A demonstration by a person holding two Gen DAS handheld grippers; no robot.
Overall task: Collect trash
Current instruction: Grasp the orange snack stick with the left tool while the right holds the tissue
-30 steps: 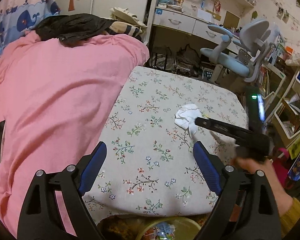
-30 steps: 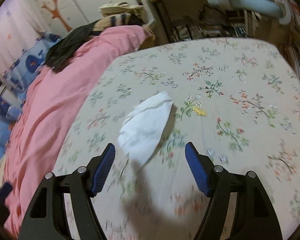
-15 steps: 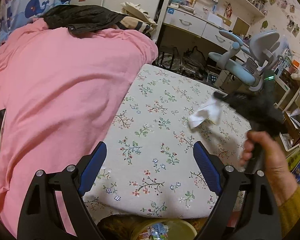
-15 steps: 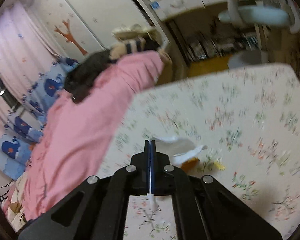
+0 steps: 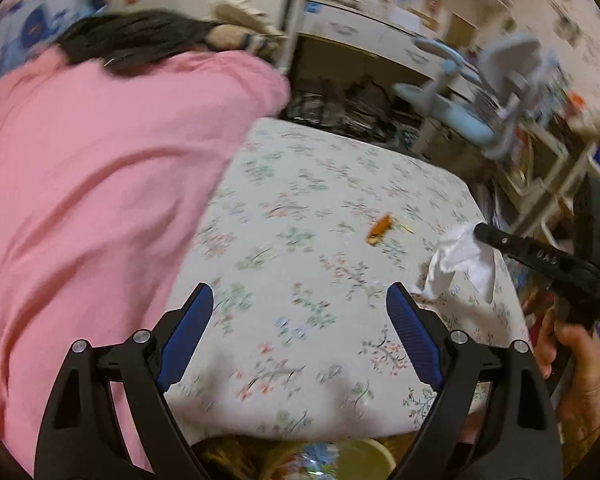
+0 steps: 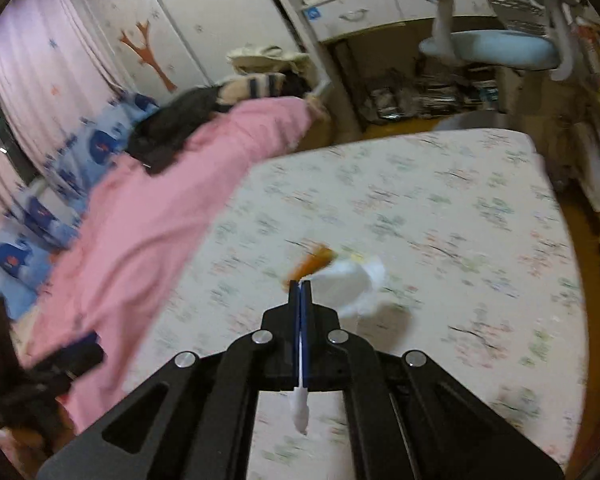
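– What does the surface look like?

– A worktop (image 5: 300,360) draped in a pale cloth printed with small flower sprigs, soft at the corners. A pink blanket (image 5: 92,200) with loose folds lies against its left side, and a dark garment (image 5: 132,44) sits on the blanket's far end.

– And the room?

– Crowded. A light blue swivel chair (image 5: 492,92) stands beyond the worktop, before a white desk with drawers (image 6: 364,16). A white wardrobe carries an orange tree sticker (image 6: 148,56), and pink curtains (image 6: 28,80) hang at the left. The right-wrist view is blurred.

– Where is the trash?

– A crumpled white tissue (image 5: 456,260), thin and creased, hangs from the tip of the right claw (image 5: 482,232) above the right part of the worktop, clear of the cloth. In the right wrist view its tail (image 6: 300,408) pokes out behind the fingers.

– So that claw is closed?

– Pinched fully together on the tissue. A hand (image 5: 576,364) grips its handle.

– Anything else on the cloth?

– A small orange scrap (image 5: 380,228), long and narrow, lies near the middle, apart from the tissue.

– The left claw (image 5: 300,320)?

– Spread wide with nothing between its ribbed blue pads (image 5: 412,336), hovering over the near edge.
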